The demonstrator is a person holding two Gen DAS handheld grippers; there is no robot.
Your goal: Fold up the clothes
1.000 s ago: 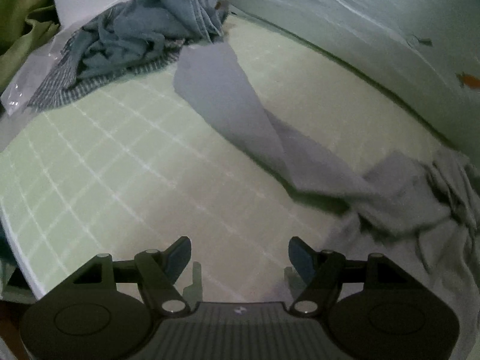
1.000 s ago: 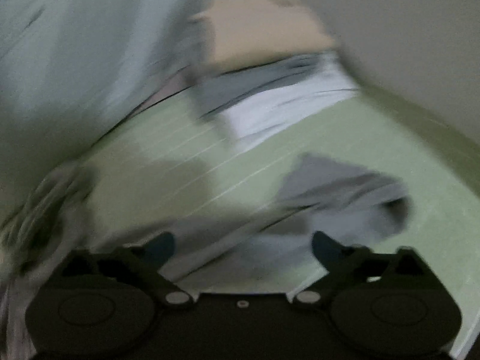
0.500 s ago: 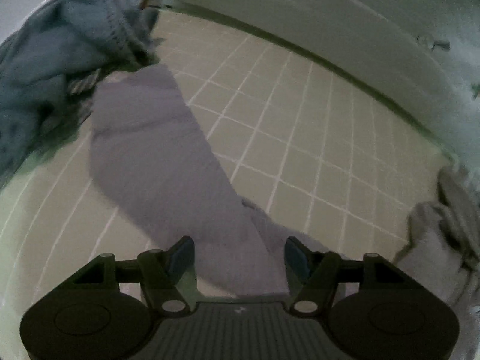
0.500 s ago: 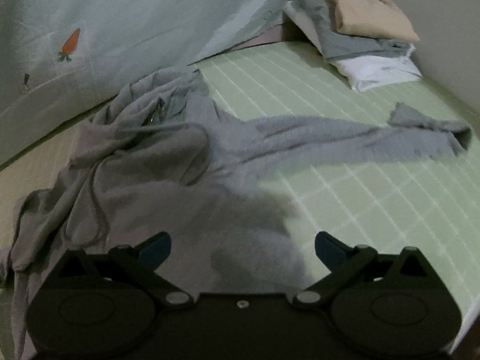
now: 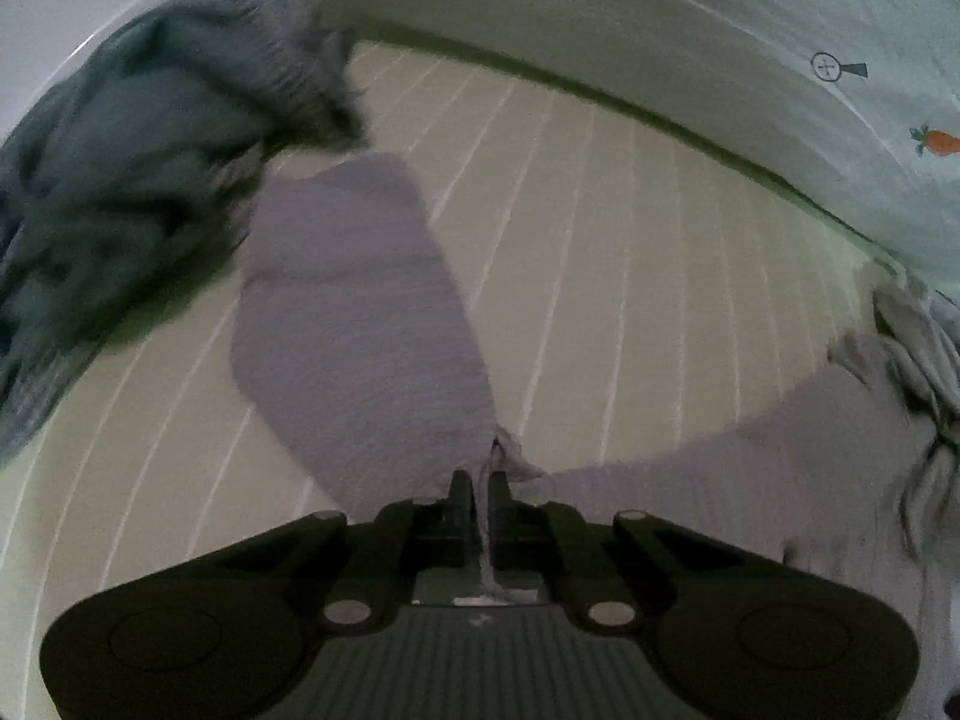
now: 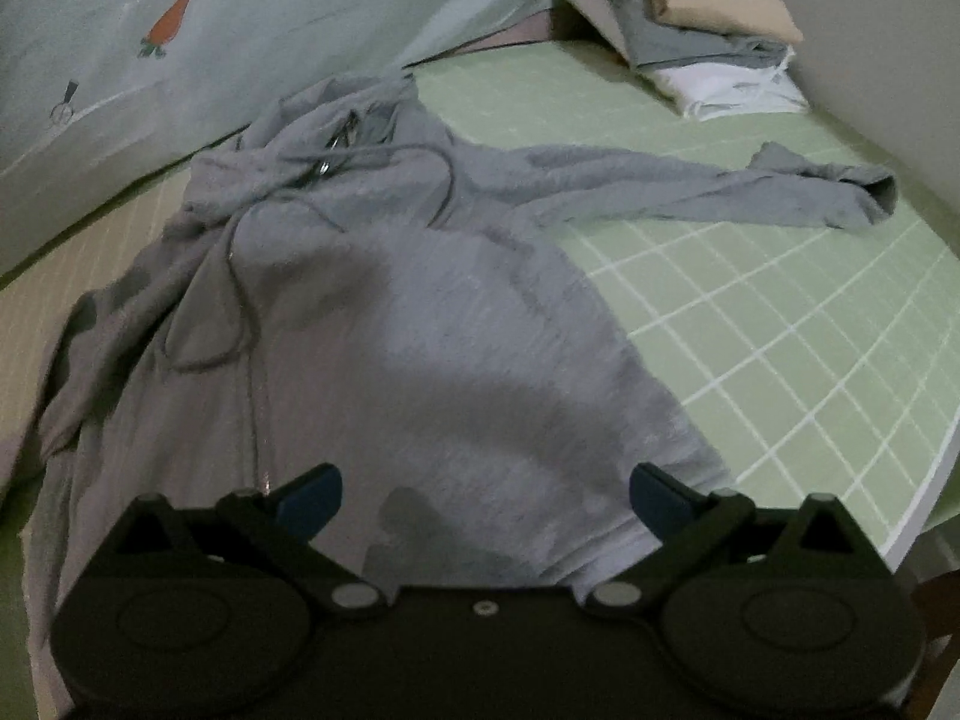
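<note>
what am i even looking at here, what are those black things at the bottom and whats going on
The black shapes are two handheld grippers, each with a camera looking along its fingers; a person holds one per hand. The left gripper has just closed and pinches a sleeve of the grey hoodie. The right gripper is open, above the hoodie's body. The hoodie lies spread on a green checked sheet. A folded pile sits in the far corner of the right view; a crumpled blue-grey heap shows in the left view.

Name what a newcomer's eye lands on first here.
The grey hoodie sprawled across the green checked sheet, one sleeve flung out right. The left gripper is shut on its other sleeve; the right gripper hangs open above the hem. Folded clothes sit far right.
</note>
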